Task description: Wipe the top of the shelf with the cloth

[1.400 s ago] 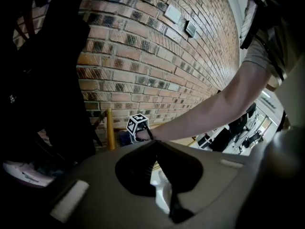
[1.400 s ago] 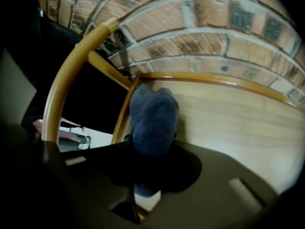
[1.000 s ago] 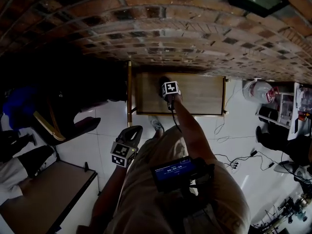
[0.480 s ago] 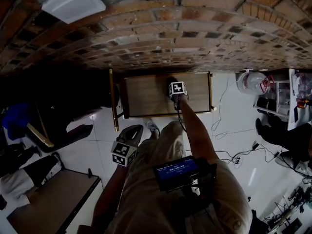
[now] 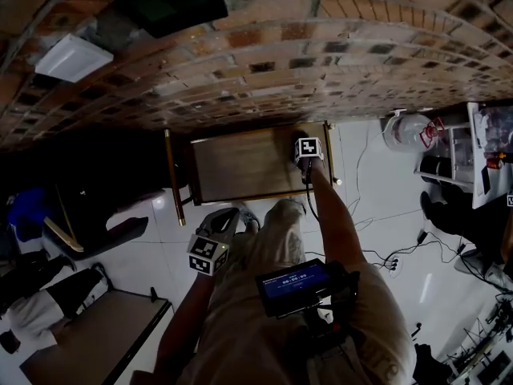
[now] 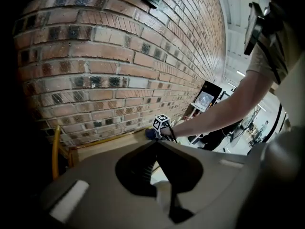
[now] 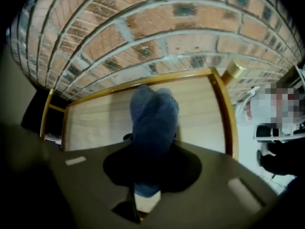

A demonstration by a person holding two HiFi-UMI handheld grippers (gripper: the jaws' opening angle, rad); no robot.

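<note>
While the person's right arm stretches forward, the grey left gripper [image 5: 218, 219] hangs low beside the beige trousers [image 5: 264, 311], above the white tiled floor [image 5: 160, 239]. Its jaws are together with nothing between them (the tips meet in the left gripper view). Farther out, the grey right gripper [image 5: 302, 137] is clamped on a dark blue fuzzy cloth [image 7: 153, 113]. The cloth's free end is pressed down onto the pale wooden top of the shelf [image 5: 240, 167], toward the top's right end and close to its back edge. A brass-coloured metal rail [image 7: 228, 109] frames the top, with a round knob at its far right corner. Behind the shelf, touching its back edge, stands the red-brown brick wall [image 5: 321, 62].
</note>
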